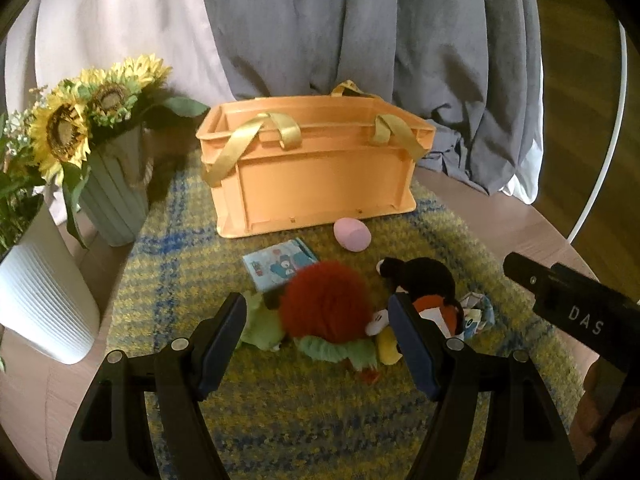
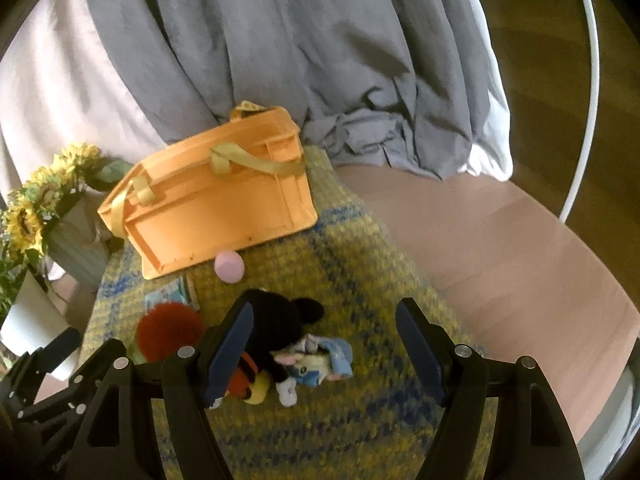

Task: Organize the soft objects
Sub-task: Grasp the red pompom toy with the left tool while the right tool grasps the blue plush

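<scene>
An orange basket (image 1: 316,168) with gold ribbon handles stands at the back of a yellow and blue mat (image 1: 304,412); it also shows in the right wrist view (image 2: 216,208). In front of it lie a pink egg-shaped toy (image 1: 352,232), a small cloth book (image 1: 278,265), a red fluffy doll (image 1: 326,306) in a green dress, a black mouse plush (image 1: 424,280) and a small light-blue cloth item (image 2: 328,358). My left gripper (image 1: 318,336) is open, its jaws on either side of the red doll. My right gripper (image 2: 324,350) is open above the mouse plush (image 2: 276,328) and the blue item.
A grey-green vase of sunflowers (image 1: 112,200) and a white ribbed pot (image 1: 44,304) stand at the left on the round wooden table (image 2: 500,248). Grey and pale curtains (image 1: 360,32) hang behind the basket. The right gripper's body (image 1: 568,304) reaches in from the right.
</scene>
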The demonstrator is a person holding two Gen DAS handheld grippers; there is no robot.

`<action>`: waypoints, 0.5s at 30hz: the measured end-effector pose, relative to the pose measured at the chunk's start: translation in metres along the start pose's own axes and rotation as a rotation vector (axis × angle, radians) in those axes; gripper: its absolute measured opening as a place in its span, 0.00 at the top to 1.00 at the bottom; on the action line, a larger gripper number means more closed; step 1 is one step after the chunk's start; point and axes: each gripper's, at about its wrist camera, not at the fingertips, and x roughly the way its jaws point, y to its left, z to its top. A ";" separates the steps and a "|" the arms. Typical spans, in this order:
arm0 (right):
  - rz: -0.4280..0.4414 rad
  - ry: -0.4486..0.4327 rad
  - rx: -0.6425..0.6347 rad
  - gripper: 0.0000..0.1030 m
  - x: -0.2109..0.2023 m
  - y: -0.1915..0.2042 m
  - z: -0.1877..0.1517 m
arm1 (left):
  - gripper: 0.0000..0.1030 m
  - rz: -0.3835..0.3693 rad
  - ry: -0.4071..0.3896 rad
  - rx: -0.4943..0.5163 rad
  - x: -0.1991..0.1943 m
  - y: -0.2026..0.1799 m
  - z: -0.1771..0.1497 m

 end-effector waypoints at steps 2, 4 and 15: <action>-0.001 0.016 0.017 0.28 0.005 -0.002 -0.003 | 0.29 -0.003 0.008 0.007 0.004 0.000 0.000; -0.003 0.041 0.043 0.28 0.013 -0.005 -0.006 | 0.29 -0.008 0.016 0.013 0.010 0.000 0.001; -0.010 0.116 0.136 0.28 0.043 -0.009 -0.015 | 0.29 -0.040 0.050 0.023 0.044 0.006 0.010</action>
